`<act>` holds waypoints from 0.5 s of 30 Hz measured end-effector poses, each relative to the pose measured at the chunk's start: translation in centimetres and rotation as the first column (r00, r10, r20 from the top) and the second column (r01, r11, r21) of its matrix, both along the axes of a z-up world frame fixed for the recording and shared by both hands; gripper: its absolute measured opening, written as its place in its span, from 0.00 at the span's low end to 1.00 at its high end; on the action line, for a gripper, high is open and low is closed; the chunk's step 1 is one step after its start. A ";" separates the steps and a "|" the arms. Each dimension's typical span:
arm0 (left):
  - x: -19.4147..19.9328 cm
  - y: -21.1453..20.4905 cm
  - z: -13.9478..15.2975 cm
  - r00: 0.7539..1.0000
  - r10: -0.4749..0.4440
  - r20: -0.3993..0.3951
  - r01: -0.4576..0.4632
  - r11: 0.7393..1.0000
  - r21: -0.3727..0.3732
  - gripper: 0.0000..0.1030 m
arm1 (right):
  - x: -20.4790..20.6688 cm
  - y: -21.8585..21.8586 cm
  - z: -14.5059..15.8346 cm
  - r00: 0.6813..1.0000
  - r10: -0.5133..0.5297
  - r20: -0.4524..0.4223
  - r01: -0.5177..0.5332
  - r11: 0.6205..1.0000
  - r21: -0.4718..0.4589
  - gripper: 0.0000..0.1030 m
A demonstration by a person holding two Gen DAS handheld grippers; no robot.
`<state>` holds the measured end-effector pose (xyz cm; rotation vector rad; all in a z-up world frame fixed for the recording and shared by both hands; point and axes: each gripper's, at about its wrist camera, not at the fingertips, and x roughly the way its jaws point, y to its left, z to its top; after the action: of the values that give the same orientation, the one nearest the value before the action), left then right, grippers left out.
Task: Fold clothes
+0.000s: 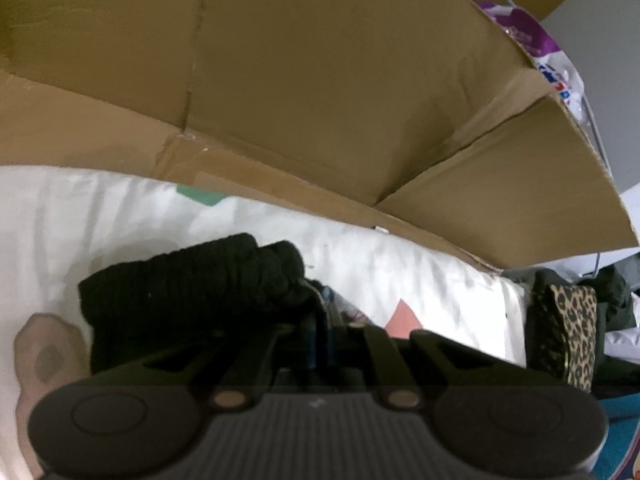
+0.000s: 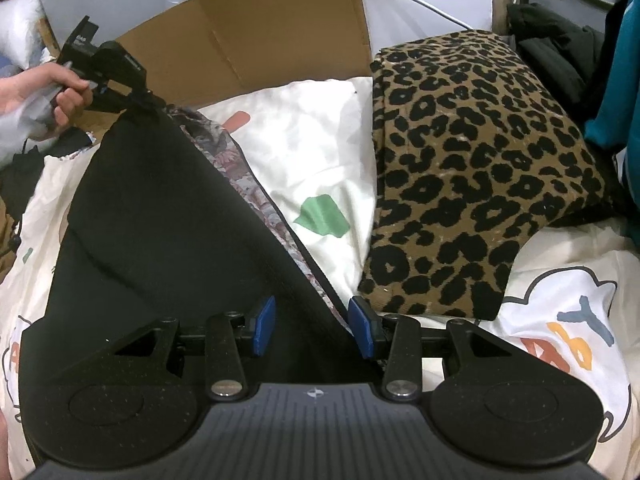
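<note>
A black garment with a floral lining edge lies on the white printed bed sheet. My left gripper is shut on the garment's bunched far corner; in the right wrist view it holds that corner raised at the upper left. My right gripper is open, its blue pads on either side of the garment's near edge, not pressing on it.
A folded leopard-print garment lies on the sheet to the right; it also shows in the left wrist view. An open cardboard box stands at the bed's far side. Dark and teal clothes are piled at the far right.
</note>
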<state>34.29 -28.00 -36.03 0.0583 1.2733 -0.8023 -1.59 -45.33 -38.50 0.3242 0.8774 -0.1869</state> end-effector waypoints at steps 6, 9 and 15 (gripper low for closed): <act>0.0 -0.8 0.4 1.000 0.016 -0.003 -0.016 1.000 -0.006 0.03 | 0.4 -0.5 -1.3 0.998 -0.002 -0.055 0.002 1.000 0.007 0.30; 0.0 -1.0 0.9 1.000 0.014 -0.009 -0.014 1.000 -0.019 0.03 | 0.5 -0.7 -1.9 0.997 -0.002 -0.075 0.003 1.000 0.011 0.12; -0.1 -1.4 1.8 1.000 0.007 -0.015 -0.008 0.999 -0.034 0.03 | 0.8 -0.6 -2.2 0.995 0.016 -0.100 -0.017 1.000 -0.008 0.03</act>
<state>34.21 -29.43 -34.27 0.0200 1.2724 -0.8194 -0.81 -45.94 -40.73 0.3010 0.9777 -0.1932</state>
